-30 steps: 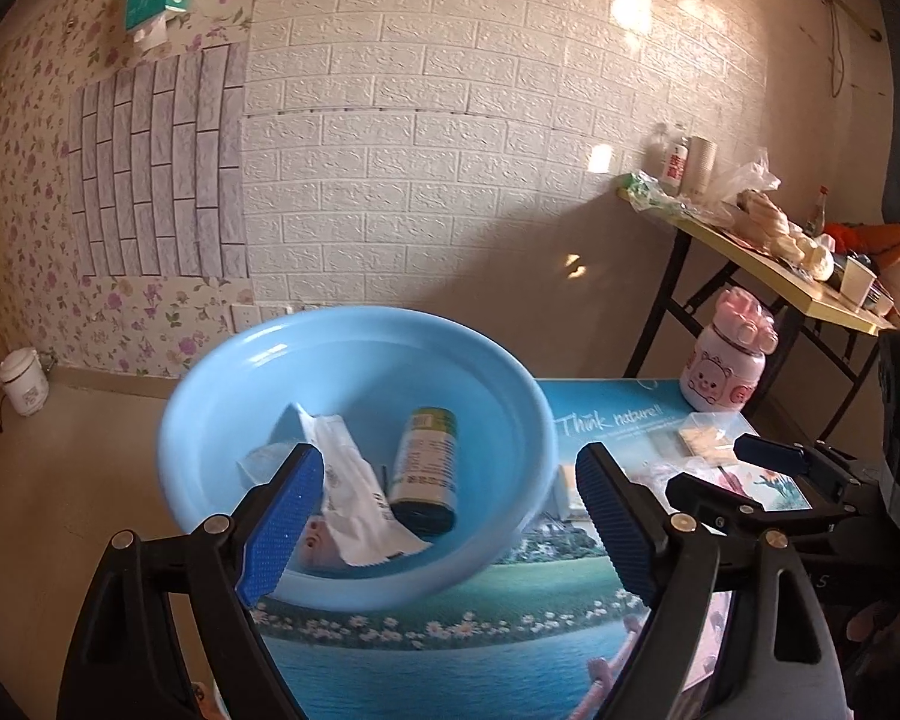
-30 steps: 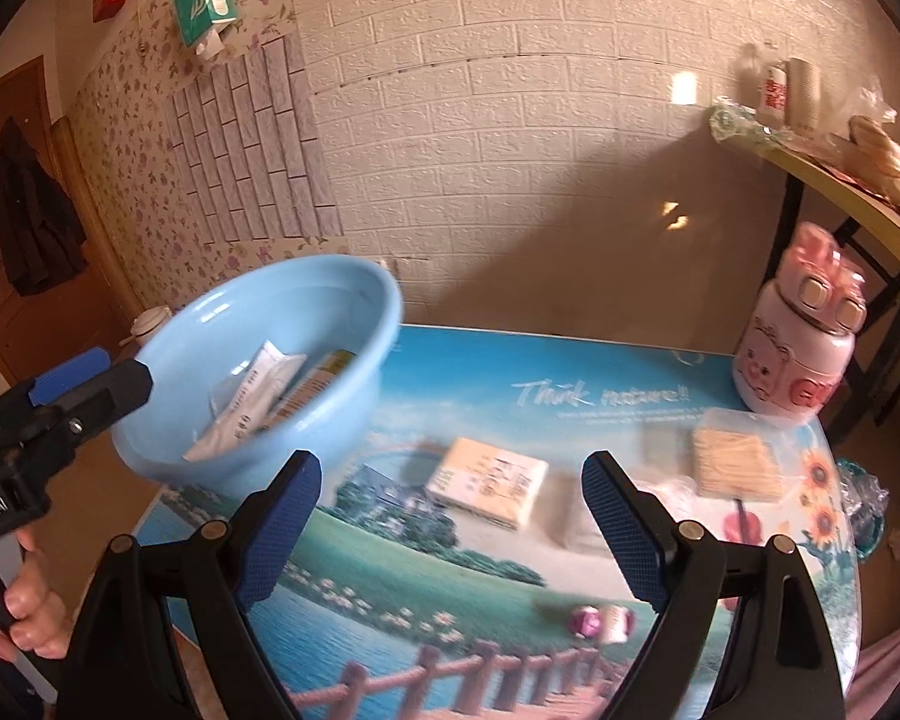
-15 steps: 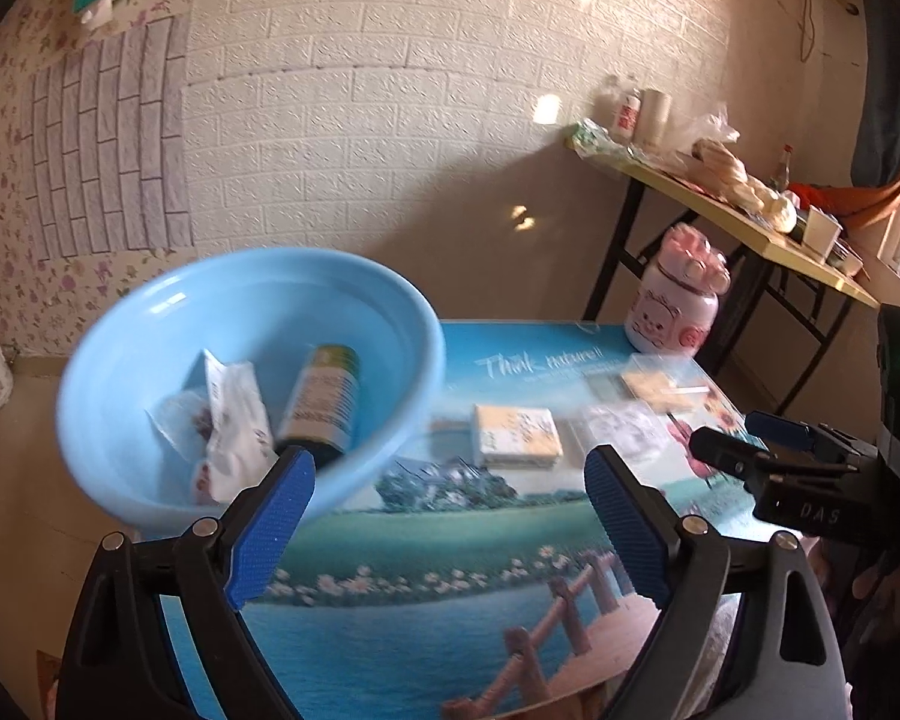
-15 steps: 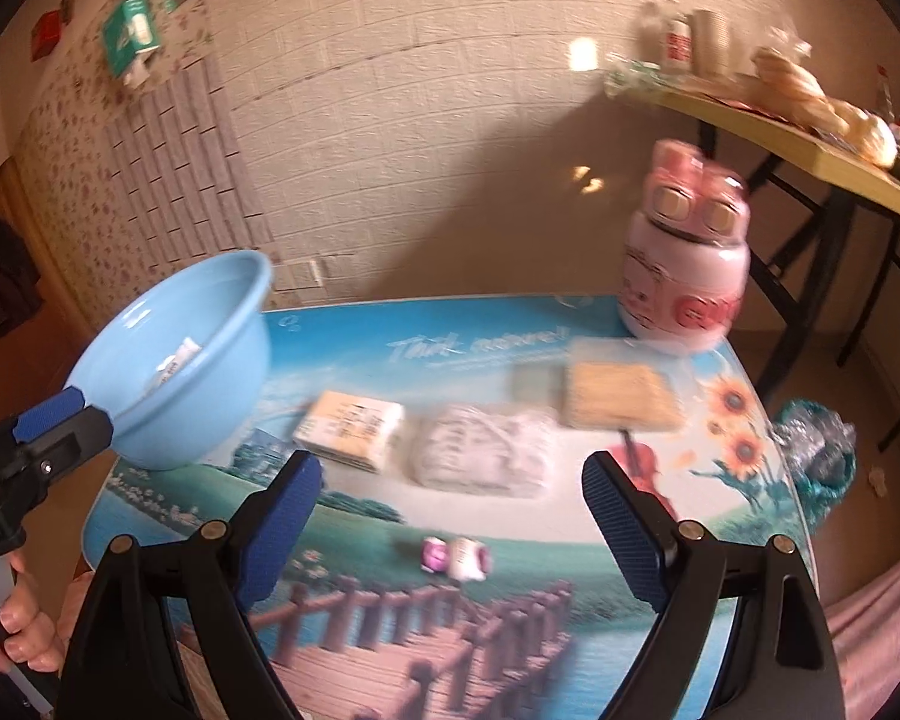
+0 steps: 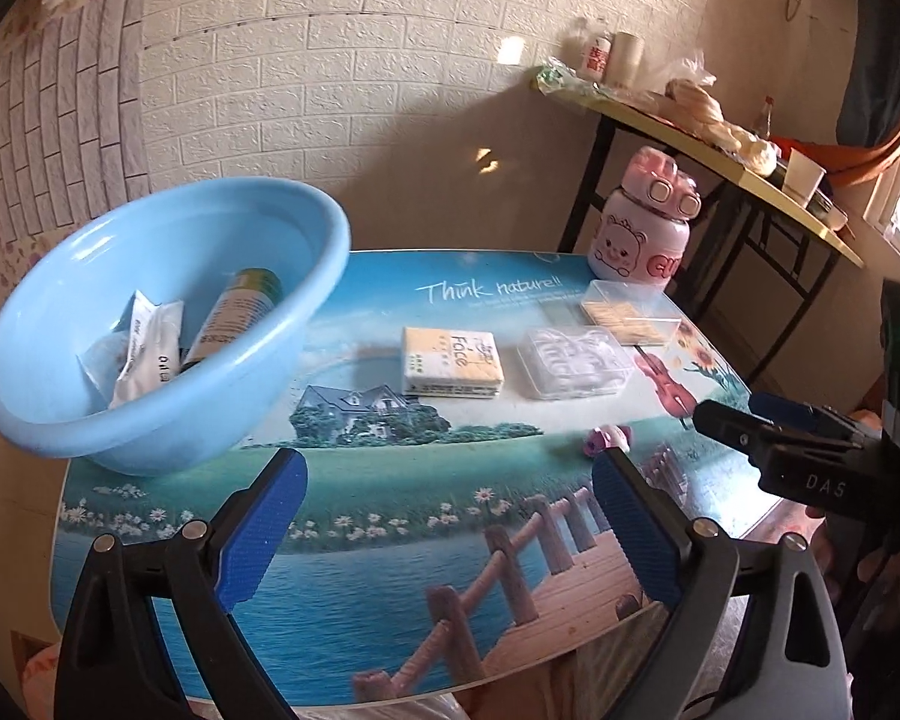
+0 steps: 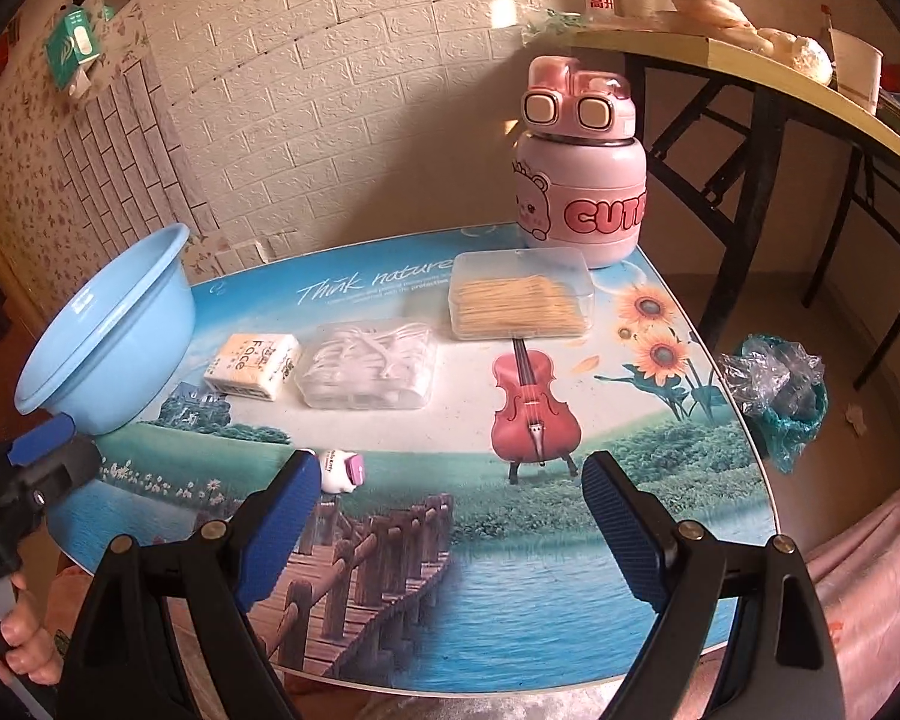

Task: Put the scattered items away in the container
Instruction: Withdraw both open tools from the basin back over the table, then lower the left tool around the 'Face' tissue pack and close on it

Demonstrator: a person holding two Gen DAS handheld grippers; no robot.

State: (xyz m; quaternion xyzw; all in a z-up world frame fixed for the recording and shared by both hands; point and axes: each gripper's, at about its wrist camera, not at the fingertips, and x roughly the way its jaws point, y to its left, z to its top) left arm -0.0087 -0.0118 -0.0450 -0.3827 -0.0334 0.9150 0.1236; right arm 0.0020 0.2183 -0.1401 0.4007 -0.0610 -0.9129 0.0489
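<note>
Both claws stand apart and empty; the left claw (image 5: 444,510) has just been opening, the right claw (image 6: 447,516) hangs nearer the table's front edge. The blue basin (image 5: 150,324) overhangs the table (image 5: 390,540) corner: a nudge may tip it. The tissue pack (image 5: 453,360) lies just beside the basin.

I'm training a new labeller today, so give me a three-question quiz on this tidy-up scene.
1. True or false: the tissue pack already lies inside the blue basin.
2. Which sits nearest the pink bottle? A) tissue pack B) clear box of sticks C) small pink-and-white item
3. Fill in: both the left gripper and the right gripper are ____, with nothing between their pads.

Key: 1 false; 2 B; 3 open
</note>
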